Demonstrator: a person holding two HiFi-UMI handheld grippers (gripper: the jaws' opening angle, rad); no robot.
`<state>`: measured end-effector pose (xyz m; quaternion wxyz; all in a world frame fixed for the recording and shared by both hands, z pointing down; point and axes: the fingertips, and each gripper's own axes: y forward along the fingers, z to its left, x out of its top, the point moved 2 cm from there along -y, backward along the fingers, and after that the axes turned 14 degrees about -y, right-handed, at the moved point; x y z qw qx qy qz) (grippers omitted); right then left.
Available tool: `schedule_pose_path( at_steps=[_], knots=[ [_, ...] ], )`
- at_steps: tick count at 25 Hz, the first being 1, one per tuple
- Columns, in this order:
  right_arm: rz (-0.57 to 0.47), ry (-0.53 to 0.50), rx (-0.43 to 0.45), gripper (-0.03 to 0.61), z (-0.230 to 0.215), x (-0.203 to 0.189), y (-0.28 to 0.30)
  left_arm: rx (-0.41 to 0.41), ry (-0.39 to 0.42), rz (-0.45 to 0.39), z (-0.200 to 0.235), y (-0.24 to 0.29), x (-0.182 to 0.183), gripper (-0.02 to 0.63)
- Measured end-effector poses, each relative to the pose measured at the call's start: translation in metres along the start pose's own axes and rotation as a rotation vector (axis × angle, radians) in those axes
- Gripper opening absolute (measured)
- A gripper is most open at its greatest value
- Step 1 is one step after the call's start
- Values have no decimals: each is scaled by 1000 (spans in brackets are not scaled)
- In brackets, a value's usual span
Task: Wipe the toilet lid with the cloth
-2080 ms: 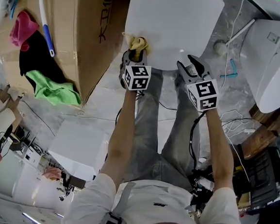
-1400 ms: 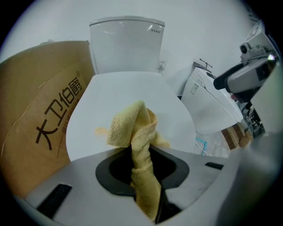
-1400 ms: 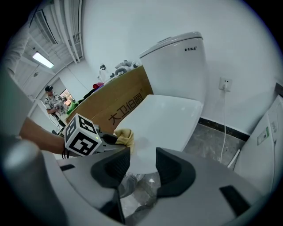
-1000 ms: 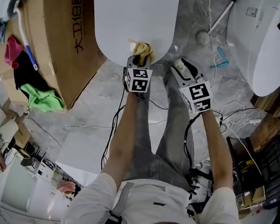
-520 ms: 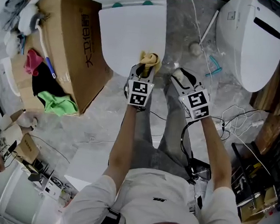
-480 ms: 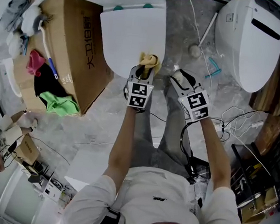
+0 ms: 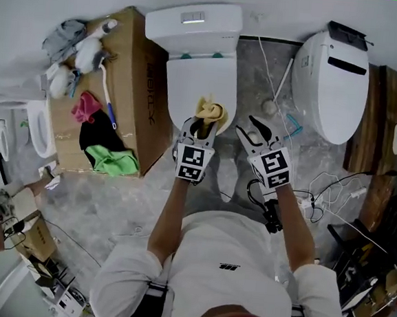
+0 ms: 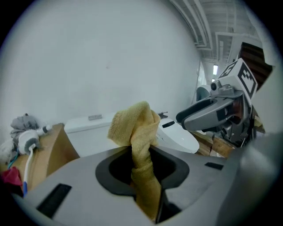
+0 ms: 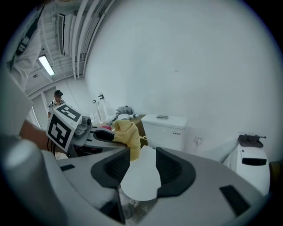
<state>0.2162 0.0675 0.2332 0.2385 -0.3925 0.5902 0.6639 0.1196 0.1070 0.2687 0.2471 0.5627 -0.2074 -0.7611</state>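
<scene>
Yellow terry cloth (image 7: 208,110) stands bunched between the clenched jaws of the left gripper (image 7: 202,126), over the near rim of the closed white toilet lid (image 7: 200,75). The right gripper (image 7: 252,131) hangs just beside it, jaws apart and empty, past the lid's right edge. Left of the grippers a brown cardboard box (image 7: 150,81) crowds the toilet. To their right lies grey marbled floor (image 7: 250,76), then a second white toilet (image 7: 336,83).

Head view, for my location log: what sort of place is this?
Probably a test space staged as a bathroom: a toilet beside a second toilet, a cardboard box of cleaning gear, loose cables on the floor.
</scene>
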Motion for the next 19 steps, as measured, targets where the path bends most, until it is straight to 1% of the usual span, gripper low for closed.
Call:
schedule_pose_path(
  at_steps=[4,9,12,19],
  knots=[
    [-52,-7,-74,199,12,49,-27,-32,36,-68,-4,-47,41,106],
    [-92,12,-136,199,29,86,-44,-67,69,-142,-1,-90,77,106],
    [-110,-10,-161,199,37,108,-48,-83,85,-174,2,-109,94,106],
    [-154,-91,-198,199,61,158,-58,-100,91,-224,9,-147,116,106]
  ],
)
